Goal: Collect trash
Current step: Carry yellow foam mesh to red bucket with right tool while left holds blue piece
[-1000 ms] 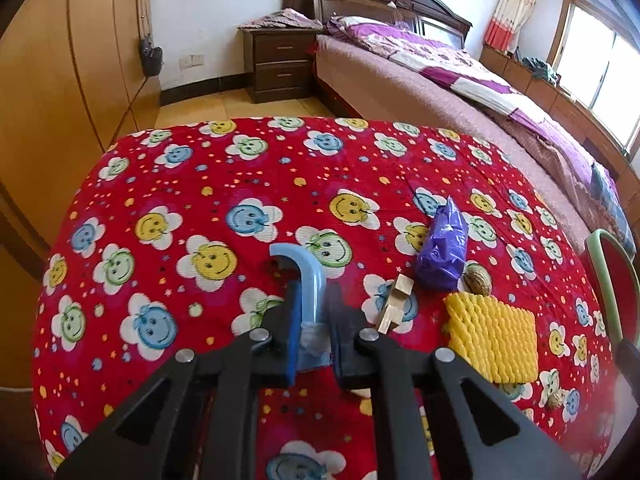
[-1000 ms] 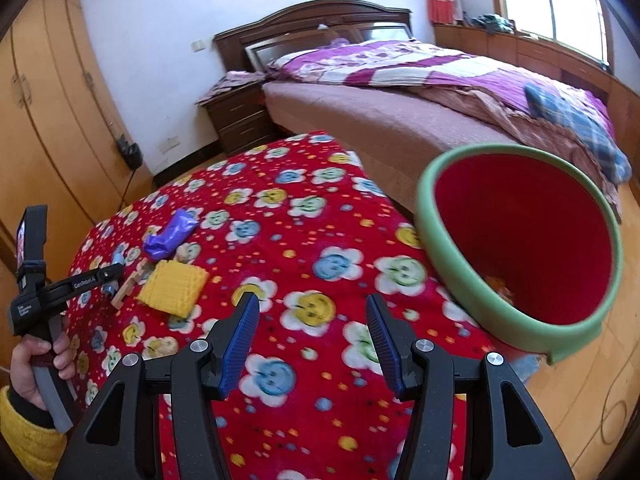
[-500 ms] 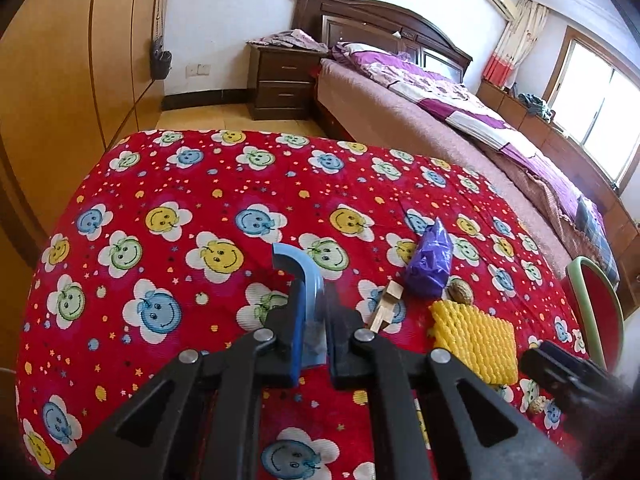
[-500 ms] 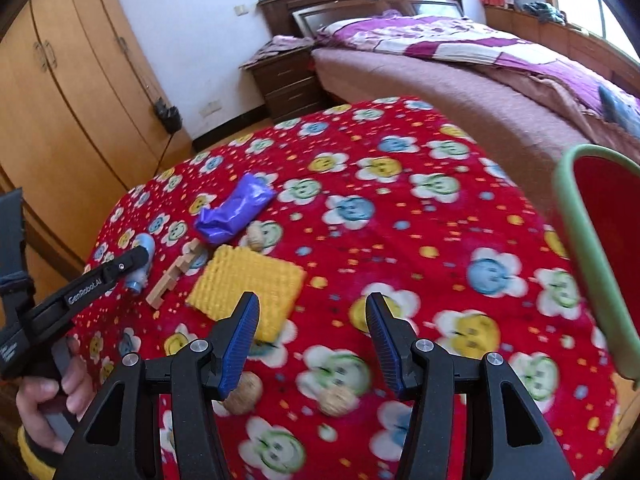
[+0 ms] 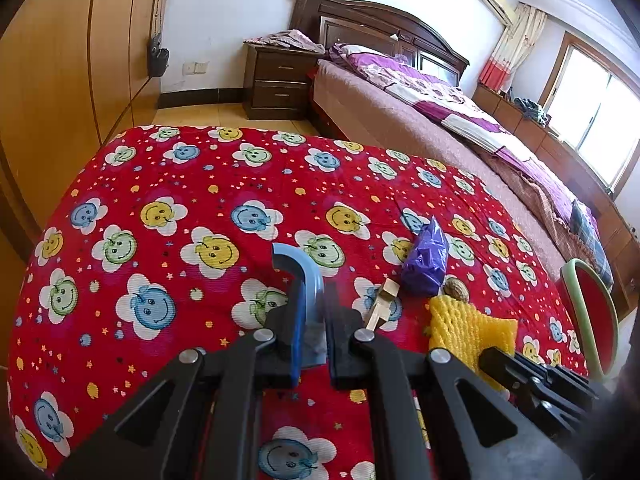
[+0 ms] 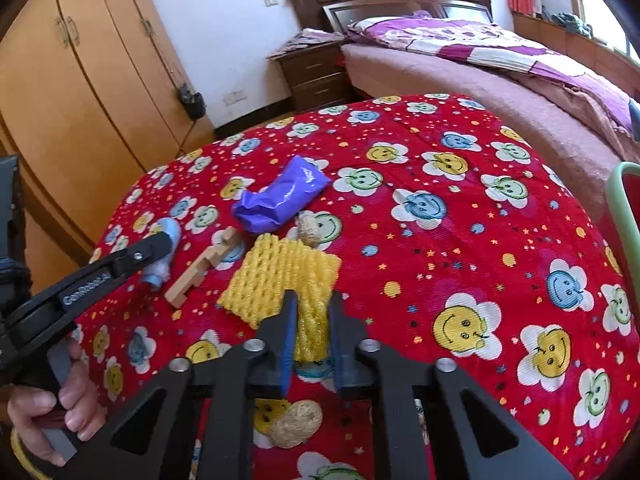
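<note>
My left gripper [image 5: 312, 300] is shut on a bent blue plastic piece [image 5: 298, 268] and holds it over the red smiley tablecloth [image 5: 200, 208]; it also shows in the right wrist view [image 6: 160, 246]. My right gripper [image 6: 312, 312] is shut on the near corner of a yellow foam net [image 6: 280, 276], which bunches between the jaws. The yellow foam net also shows in the left wrist view [image 5: 468, 328]. A crumpled purple wrapper [image 6: 280, 200], a wooden piece [image 6: 204, 266] and a walnut [image 6: 310, 226] lie beside it.
A red bin with a green rim [image 5: 592, 312] stands at the table's right edge, also at the right wrist view's right border [image 6: 626, 216]. Another walnut [image 6: 298, 420] lies under my right gripper. A bed [image 5: 460, 120], nightstand [image 5: 276, 84] and wardrobe [image 6: 80, 80] surround the table.
My right gripper swung from the bin to the table, came down on the yellow foam net and closed on its corner. My left gripper kept its hold on the blue piece.
</note>
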The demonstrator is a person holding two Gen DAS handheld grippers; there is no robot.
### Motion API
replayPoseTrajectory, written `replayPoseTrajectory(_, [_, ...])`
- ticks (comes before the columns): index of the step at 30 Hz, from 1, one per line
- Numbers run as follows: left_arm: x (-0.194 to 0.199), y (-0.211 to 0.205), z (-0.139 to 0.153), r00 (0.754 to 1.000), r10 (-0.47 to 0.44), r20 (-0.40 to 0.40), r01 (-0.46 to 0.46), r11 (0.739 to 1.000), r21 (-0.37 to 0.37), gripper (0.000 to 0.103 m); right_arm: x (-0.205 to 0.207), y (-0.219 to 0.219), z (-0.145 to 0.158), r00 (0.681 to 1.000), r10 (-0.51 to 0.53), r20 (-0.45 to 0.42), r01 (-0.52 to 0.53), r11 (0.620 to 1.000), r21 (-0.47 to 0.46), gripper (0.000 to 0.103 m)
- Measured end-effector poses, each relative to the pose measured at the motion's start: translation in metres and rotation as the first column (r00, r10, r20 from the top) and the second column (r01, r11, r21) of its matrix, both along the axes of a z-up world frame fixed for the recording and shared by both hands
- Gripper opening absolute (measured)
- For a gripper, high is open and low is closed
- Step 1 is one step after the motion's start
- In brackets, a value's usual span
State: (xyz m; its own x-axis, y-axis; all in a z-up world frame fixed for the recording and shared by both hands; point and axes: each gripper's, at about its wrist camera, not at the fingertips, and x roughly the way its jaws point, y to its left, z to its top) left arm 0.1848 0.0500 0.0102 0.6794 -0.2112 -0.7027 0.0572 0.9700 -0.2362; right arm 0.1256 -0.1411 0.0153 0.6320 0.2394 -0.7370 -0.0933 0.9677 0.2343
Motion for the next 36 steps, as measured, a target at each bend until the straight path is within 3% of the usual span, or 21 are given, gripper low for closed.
replayPoseTrajectory(16, [-0.011, -0.006, 0.009, 0.998, -0.016, 0.053, 0.017, 1.000, -0.008, 0.008, -0.066, -0.040, 0.055, 0.977, -0.119, 0.179, 0.116, 0.993, 0.029, 0.011])
replayPoseTrajectory(26, [-0.021, -0.021, 0.028, 0.996, -0.061, 0.067, 0.063, 0.998, -0.020, 0.008, -0.112, -0.097, 0.083, 0.930, -0.259, 0.261, 0.259, 0.965, 0.036, 0.011])
replayPoseTrajectory(36, [-0.046, -0.064, 0.057, 0.983, -0.166, 0.083, 0.170, 0.985, -0.041, 0.008, -0.144, -0.149, 0.091, 0.876, -0.375, 0.304, 0.369, 0.926, 0.082, 0.011])
